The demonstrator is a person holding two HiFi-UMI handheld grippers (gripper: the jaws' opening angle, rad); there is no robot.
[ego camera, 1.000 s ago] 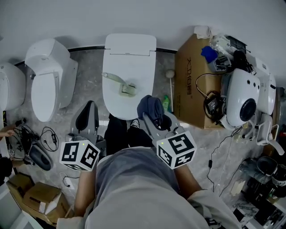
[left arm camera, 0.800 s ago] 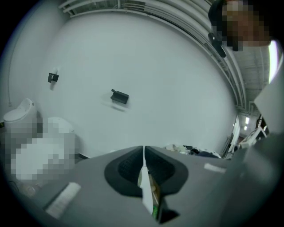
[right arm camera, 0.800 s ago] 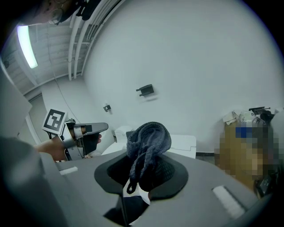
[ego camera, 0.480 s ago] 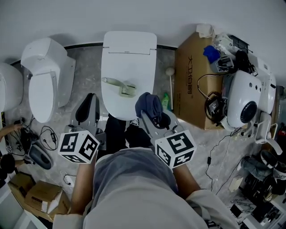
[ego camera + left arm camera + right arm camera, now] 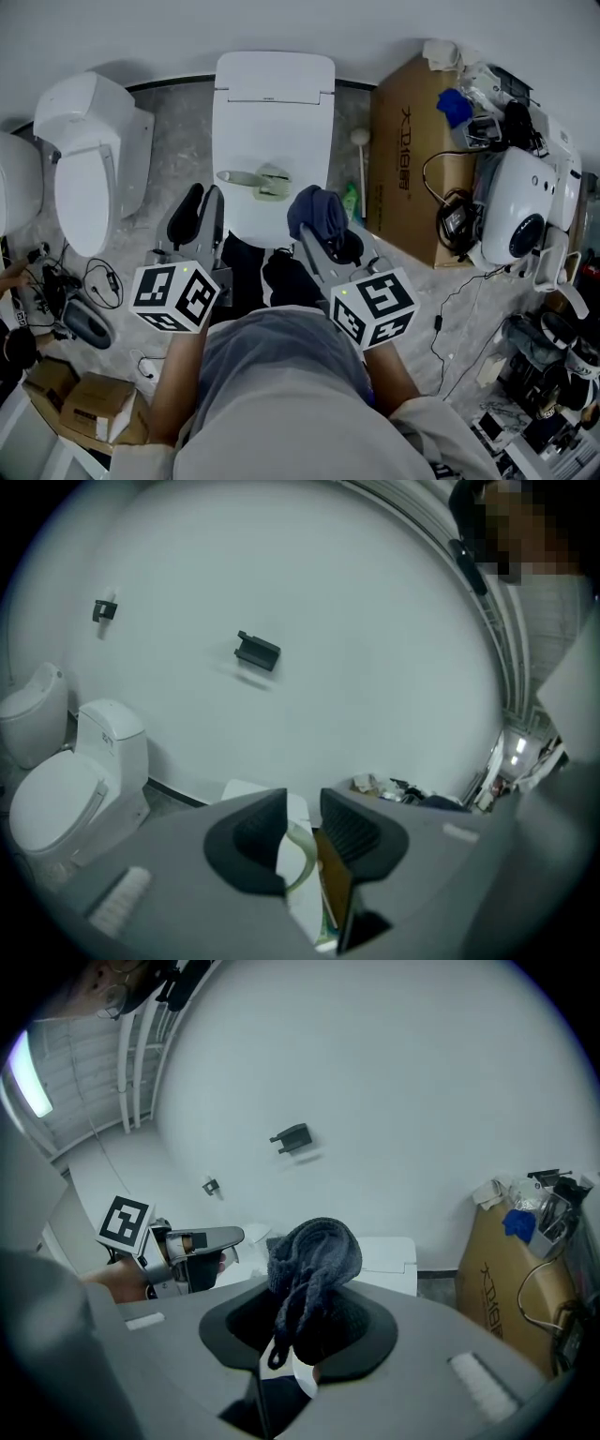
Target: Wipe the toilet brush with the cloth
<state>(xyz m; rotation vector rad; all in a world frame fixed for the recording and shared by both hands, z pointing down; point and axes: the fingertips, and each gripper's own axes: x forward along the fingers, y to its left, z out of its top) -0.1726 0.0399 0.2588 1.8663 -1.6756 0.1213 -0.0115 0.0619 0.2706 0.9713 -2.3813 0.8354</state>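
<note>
The toilet brush (image 5: 255,181) is the target of both grippers, though neither one touches it yet. The right gripper (image 5: 312,1327) has its jaws closed on a dark blue cloth (image 5: 315,1255), which bunches up in a loose wad above the pads, with one strand hanging below. This gripper hovers at the front right edge of the toilet (image 5: 272,94), just short of the brush. The left gripper (image 5: 303,825) has its jaws a little apart with nothing between them. It sits at the front left edge of the toilet, pointing up along the lid.

The brush is pale green and lies flat across the closed lid, near its front, with the handle towards the left and the head towards the right.

The step in hand looks like bringing both grippers to the brush. The empty gripper would do best to pinch the handle first and lift the brush off the lid. The wad could then press around the head and handle, not just skim over them. A loose brush would probably slide on the smooth lid.
</note>
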